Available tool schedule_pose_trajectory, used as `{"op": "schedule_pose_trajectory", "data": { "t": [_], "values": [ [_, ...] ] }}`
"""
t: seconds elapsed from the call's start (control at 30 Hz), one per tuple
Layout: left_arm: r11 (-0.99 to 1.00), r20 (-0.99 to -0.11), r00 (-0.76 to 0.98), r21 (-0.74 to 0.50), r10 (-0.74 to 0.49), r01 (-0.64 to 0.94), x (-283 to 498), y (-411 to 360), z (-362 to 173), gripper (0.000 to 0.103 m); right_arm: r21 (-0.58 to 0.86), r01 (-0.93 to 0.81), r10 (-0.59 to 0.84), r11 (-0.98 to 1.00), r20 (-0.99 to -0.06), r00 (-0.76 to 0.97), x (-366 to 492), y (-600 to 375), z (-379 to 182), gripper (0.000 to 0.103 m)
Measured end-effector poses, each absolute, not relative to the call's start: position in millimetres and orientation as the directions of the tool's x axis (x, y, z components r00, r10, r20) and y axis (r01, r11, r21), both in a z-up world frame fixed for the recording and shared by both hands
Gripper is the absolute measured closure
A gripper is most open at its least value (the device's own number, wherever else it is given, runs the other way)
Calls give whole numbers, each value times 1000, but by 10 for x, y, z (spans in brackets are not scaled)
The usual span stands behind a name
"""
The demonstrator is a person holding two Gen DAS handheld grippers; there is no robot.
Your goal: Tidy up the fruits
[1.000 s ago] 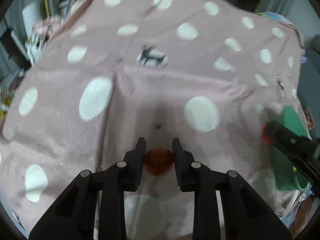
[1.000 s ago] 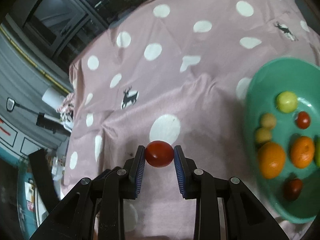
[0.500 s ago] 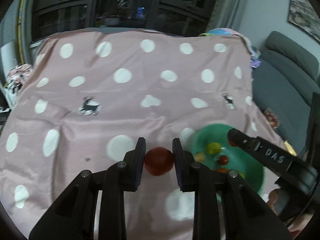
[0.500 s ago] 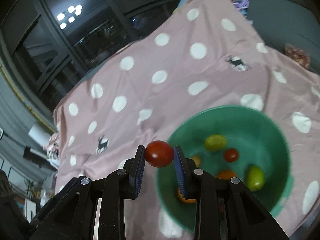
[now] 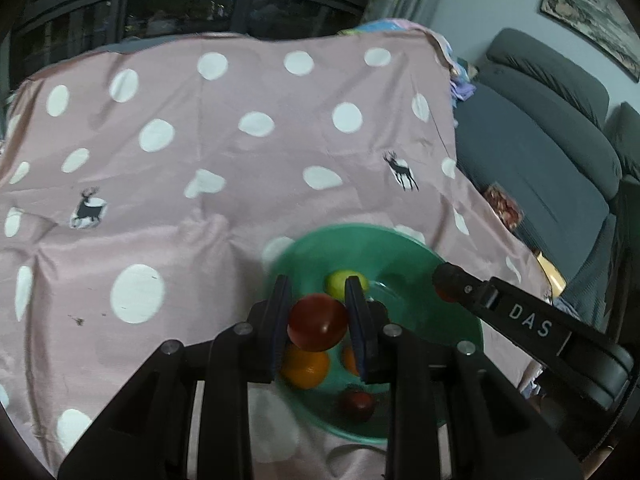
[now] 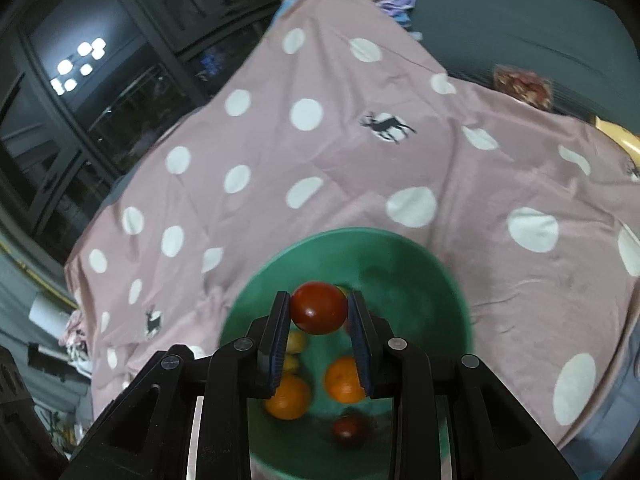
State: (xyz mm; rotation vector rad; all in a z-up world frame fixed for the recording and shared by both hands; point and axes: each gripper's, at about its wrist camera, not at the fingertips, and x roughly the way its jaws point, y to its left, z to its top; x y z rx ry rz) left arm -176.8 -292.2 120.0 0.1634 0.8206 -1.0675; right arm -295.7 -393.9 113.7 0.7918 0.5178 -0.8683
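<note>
My left gripper (image 5: 318, 320) is shut on a red tomato (image 5: 317, 322) and hangs above the near-left part of the green bowl (image 5: 404, 248). In the bowl lie a yellow-green fruit (image 5: 340, 282), an orange (image 5: 306, 368) and a dark red fruit (image 5: 356, 405). My right gripper (image 6: 319, 310) is shut on a second red tomato (image 6: 319, 307) over the same bowl (image 6: 400, 252), above two oranges (image 6: 343, 380) and a dark red fruit (image 6: 347, 428). The right gripper's finger (image 5: 504, 312) reaches in from the right in the left wrist view.
A pink cloth with white dots and deer prints (image 5: 240, 160) covers the table. A grey sofa (image 5: 552, 152) stands to the right, with a small patterned packet (image 5: 505, 208) at its edge. Dark windows (image 5: 200, 4) lie behind.
Both grippers, each still holding its tomato, have moved from over the bare cloth to above the green bowl, which now sits under the fingertips in both views.
</note>
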Motion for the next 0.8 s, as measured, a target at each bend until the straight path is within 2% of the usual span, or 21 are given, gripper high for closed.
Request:
{"op": "schedule_pose_trajectory", "data": {
  "t": [0.57,0.63,0.77,0.8],
  "values": [
    [482,-747,150,-249,-648,840,-1869,-3243,840,75,373,862,-407,342,-768,494,-3020,-4128,893,72],
    [481,-747,149,-248,-647,841,-1880,-3250,834,79,365,867,-405,338,-775,484,-3020,-4133,881,72],
    [482,-748,153,-244,-646,842,-1890,-3258,849,75,355,875,-412,329,-780,471,-3033,-4131,879,71],
    [481,-747,153,-244,-647,842,-1895,-3254,860,69,353,877,-412,327,-782,468,-3037,-4132,878,71]
  ]
}}
